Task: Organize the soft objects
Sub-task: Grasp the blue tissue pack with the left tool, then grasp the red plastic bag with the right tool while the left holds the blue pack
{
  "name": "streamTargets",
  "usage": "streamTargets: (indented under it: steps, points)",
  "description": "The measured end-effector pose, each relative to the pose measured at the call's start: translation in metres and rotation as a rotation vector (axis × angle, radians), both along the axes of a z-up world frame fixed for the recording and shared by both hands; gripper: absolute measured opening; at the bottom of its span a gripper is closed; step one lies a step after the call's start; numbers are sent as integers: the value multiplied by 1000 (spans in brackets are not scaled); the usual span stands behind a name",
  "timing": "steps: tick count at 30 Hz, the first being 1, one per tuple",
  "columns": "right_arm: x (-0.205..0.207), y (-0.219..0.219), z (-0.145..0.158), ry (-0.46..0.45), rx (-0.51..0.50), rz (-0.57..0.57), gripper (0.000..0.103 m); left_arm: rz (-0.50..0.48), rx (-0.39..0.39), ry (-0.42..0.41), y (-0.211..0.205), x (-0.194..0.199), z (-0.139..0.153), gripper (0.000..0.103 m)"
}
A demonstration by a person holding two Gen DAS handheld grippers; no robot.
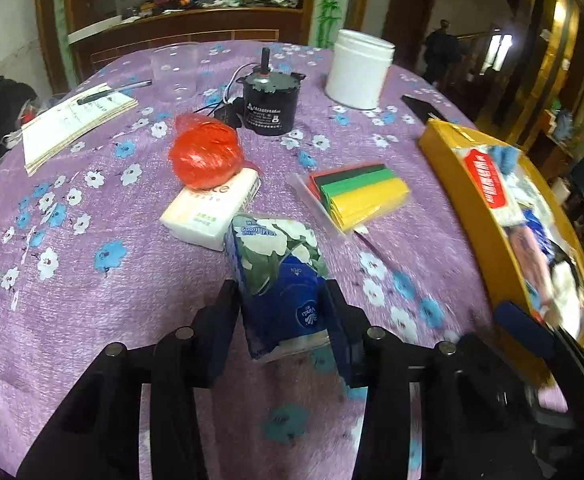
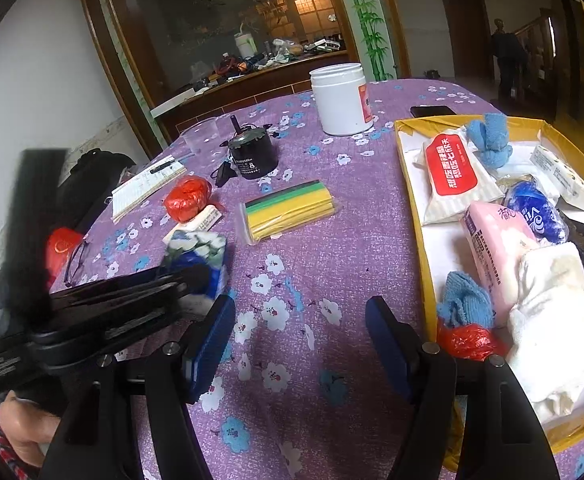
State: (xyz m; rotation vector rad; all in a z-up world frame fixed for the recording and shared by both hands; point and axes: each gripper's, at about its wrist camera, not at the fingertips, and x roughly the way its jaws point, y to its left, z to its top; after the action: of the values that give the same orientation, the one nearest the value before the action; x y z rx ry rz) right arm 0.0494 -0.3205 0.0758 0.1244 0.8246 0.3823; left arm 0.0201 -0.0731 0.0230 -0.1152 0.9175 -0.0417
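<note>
On purple flowered tablecloth (image 1: 92, 312), left gripper (image 1: 282, 312) pinches blue floral tissue pack (image 1: 280, 276) between its 2 fingers, pack near table middle, just in front of white tissue pack (image 1: 212, 216) with red bag (image 1: 204, 152) resting on it. Right gripper (image 2: 299, 340) fingers spread wide, nothing between them, just beside yellow box (image 2: 423, 248). Box holds red-label wipes (image 2: 451, 172), pink pack (image 2: 491, 248), blue cloth (image 2: 467, 300), white cloth (image 2: 551, 320). Colored strips (image 2: 288, 210), black motor (image 2: 252, 156), white jar (image 2: 341, 100) farther back.
</note>
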Motion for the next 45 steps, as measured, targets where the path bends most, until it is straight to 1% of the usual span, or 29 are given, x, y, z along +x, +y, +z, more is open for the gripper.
streamTargets:
  steps: [3, 4, 6, 8, 10, 12, 14, 16, 19, 22, 25, 28, 29, 30, 31, 32, 34, 37, 39, 41, 43, 45]
  points:
    - [0, 0, -1, 0, 3, 0, 71, -17, -38, -5, 21, -14, 0, 39]
    - [0, 1, -1, 2, -3, 3, 71, -13, -65, -16, 35, -21, 0, 39]
    - [0, 6, -1, 13, -19, 16, 71, 22, -63, -20, 53, -29, 1, 39]
    - [3, 13, 2, 40, -16, 43, 71, 48, -83, -33, 77, -35, 1, 39]
    - [6, 22, 8, 53, -3, 70, 71, 92, -92, -33, 97, -36, -2, 39]
    - [16, 38, 20, 68, 19, 116, 71, 137, -99, -26, 113, -34, -9, 39]
    - [28, 57, 32, 77, 30, 153, 71, 143, -142, -30, 119, -34, -12, 39]
    - [40, 75, 40, 73, 29, 180, 72, 142, -129, -42, 117, -34, -12, 39]
    - [65, 113, 44, 57, -15, 206, 73, 142, -133, -45, 115, -33, -14, 40]
    - [89, 144, 35, 65, -43, 204, 73, 145, -168, -42, 121, -32, -16, 40]
    - [114, 166, 22, 82, -62, 177, 73, 145, -169, -43, 120, -33, -15, 40]
    - [129, 181, 9, 102, -93, 164, 73, 145, -175, -43, 121, -33, -15, 40]
    - [130, 182, 5, 106, -95, 164, 71, 144, -178, -43, 121, -33, -15, 40]
    - [133, 185, 0, 116, -103, 168, 64, 144, -181, -43, 122, -33, -16, 40]
    - [134, 189, -7, 134, -130, 172, 41, 144, -182, -43, 122, -33, -15, 40]
    - [134, 188, -10, 144, -148, 172, 41, 144, -183, -43, 122, -33, -15, 40]
    - [126, 183, -9, 115, -147, 171, 41, 144, -184, -43, 122, -33, -15, 40]
    - [103, 166, 5, 73, -96, 189, 41, 142, -186, -44, 122, -33, -15, 40]
    - [82, 153, 13, 64, -78, 213, 41, 135, -183, -44, 122, -33, -15, 40]
    - [61, 140, 14, 72, -68, 247, 41, 110, -173, -44, 117, -34, -14, 39]
    - [37, 123, 4, 98, -96, 265, 41, 64, -152, -36, 107, -35, -12, 39]
    - [26, 111, -7, 126, -102, 266, 41, 27, -124, -29, 95, -37, -9, 39]
